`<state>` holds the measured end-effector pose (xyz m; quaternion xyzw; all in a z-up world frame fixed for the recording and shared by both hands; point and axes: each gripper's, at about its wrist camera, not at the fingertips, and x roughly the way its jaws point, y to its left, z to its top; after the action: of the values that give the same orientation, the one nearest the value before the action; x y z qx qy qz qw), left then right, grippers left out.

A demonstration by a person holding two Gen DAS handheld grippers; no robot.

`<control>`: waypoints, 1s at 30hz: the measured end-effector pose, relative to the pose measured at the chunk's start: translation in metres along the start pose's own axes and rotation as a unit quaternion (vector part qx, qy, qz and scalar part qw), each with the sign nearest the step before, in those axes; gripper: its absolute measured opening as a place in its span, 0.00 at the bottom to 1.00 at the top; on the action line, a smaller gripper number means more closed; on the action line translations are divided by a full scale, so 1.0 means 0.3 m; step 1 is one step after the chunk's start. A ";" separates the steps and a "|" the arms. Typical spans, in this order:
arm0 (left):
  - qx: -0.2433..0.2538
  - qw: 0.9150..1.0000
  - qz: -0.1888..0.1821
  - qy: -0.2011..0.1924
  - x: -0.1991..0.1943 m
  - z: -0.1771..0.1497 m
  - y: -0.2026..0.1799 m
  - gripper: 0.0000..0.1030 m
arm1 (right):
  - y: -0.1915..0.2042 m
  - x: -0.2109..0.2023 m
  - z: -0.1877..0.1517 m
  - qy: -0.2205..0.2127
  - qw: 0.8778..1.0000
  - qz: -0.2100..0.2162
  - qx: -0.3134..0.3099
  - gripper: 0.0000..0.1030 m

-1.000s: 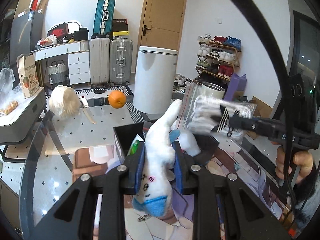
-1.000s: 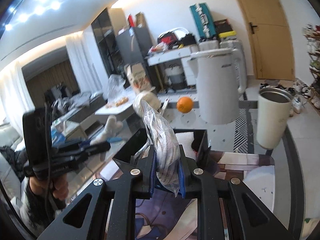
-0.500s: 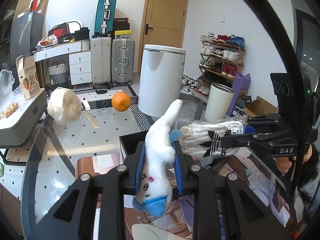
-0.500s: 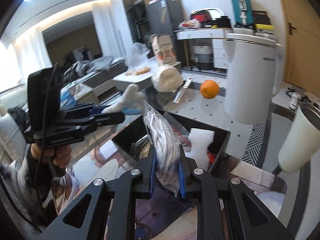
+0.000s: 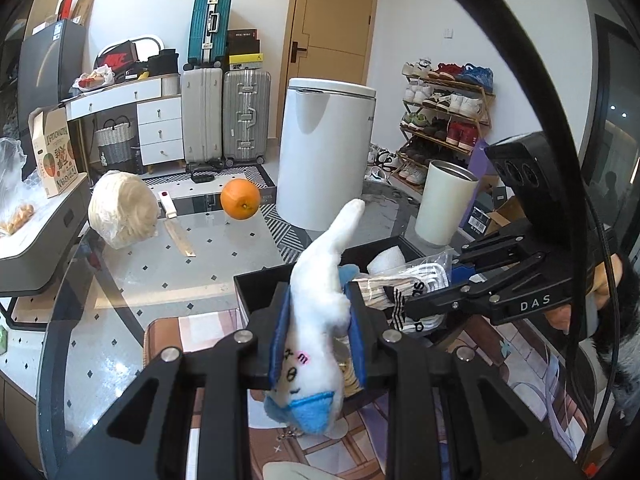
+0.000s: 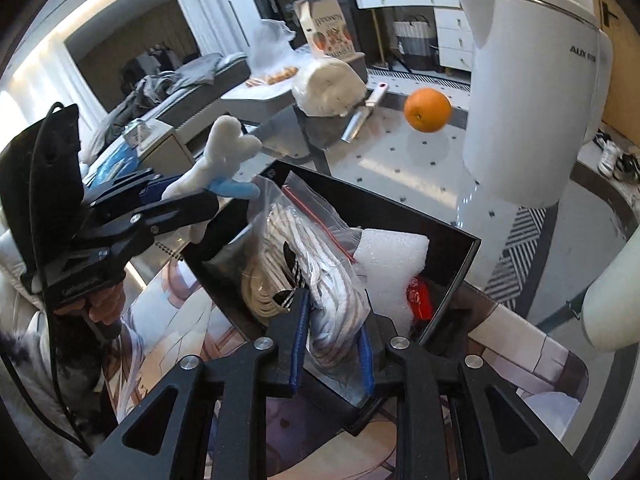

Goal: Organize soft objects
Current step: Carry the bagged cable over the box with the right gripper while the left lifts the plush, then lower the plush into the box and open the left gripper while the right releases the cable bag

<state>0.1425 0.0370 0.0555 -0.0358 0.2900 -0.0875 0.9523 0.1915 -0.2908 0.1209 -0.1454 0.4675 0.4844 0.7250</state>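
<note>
A: Left gripper state?

B: Clamped on the white-and-blue plush toy, centre of the left wrist view. Blue pads press both its flanks. Tail sticks up toward mid-frame, blue snout hangs below the fingers.

A: Right gripper?

B: Its jaws have just been opening slightly. The bag of socks sits between the blue pads, and both pads touch it in the right wrist view.

A: Where's the bag?

B: Centre of that view, lower end down inside the black bin, beside a white foam block. Something red lies under the foam, too hidden to identify.

A: Anything else?

B: Orange on the glass table, upper right, well apart from the bin.
</note>
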 end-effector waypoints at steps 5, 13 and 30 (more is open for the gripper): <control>0.004 1.000 -0.002 0.001 0.014 0.007 -0.009 0.24 | 0.016 -0.021 0.009 -0.006 0.999 -0.033 -0.001 0.53; 0.010 1.000 -0.001 0.011 0.062 0.008 -0.015 0.25 | 0.028 -0.120 -0.019 -0.060 0.993 -0.104 -0.008 0.53; 0.077 0.996 0.007 0.054 0.177 0.005 -0.062 0.59 | 0.119 -0.174 -0.060 -0.113 0.986 -0.124 -0.020 0.79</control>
<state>0.1840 0.0089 0.0301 0.0439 0.3336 -0.1048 0.9358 0.1471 -0.3149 0.1628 -0.1615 0.3509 0.4133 0.8246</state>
